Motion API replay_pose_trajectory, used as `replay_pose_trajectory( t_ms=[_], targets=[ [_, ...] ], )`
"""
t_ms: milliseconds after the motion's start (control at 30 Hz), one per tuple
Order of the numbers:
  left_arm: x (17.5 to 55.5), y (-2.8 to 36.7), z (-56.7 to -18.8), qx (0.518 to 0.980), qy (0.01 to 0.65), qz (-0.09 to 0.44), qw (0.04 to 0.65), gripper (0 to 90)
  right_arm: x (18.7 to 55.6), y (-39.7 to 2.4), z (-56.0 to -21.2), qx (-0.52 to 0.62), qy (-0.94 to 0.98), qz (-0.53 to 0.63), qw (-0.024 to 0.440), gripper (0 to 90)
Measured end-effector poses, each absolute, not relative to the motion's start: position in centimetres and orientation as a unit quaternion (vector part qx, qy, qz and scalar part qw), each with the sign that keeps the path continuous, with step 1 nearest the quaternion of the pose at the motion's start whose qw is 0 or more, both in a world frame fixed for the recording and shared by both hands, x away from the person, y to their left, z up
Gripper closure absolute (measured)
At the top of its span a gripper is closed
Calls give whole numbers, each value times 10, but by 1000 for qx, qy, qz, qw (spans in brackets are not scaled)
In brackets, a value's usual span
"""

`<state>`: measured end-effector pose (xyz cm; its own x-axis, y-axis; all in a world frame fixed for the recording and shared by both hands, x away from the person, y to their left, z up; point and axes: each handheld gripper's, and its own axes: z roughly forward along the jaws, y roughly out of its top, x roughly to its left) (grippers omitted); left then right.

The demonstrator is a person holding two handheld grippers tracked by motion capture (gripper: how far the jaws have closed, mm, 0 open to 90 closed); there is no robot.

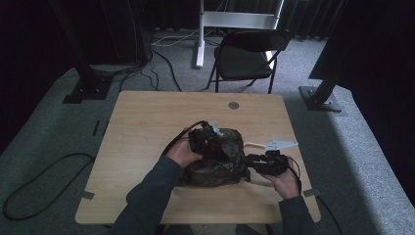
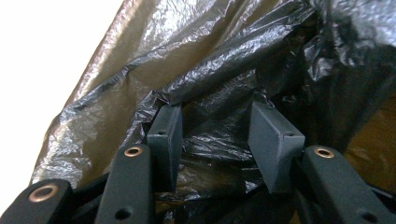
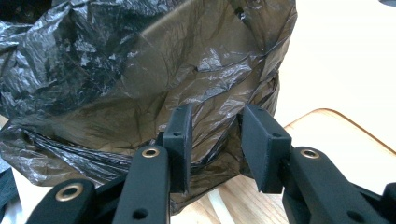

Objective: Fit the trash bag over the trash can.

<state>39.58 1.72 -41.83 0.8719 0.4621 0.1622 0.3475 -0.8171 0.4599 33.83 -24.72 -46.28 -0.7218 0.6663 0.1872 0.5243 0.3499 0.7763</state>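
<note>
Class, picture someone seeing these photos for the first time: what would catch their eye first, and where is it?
A crumpled black plastic bag sits mid-table, nearer the person's edge. The left gripper and right gripper flank it with jaws apart, pressed up against its wrinkled film. Beyond the wooden table stands a black folding chair.

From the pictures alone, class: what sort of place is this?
Probably a recording studio or lab: a wooden table on grey carpet, black curtains, floor-mounted metal posts, and a folding chair.
</note>
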Motion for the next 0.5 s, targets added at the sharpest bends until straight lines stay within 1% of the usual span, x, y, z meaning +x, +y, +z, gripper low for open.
replay_pose_trajectory(
  t_ms=[167, 500],
  targets=[
    [396, 14, -423, 945, 215, 141, 201, 558, 338, -247, -463, 364, 818, 439, 80, 634],
    [396, 13, -429, 946, 215, 140, 197, 553, 338, -248, -463, 366, 818, 438, 79, 630]
  ],
)
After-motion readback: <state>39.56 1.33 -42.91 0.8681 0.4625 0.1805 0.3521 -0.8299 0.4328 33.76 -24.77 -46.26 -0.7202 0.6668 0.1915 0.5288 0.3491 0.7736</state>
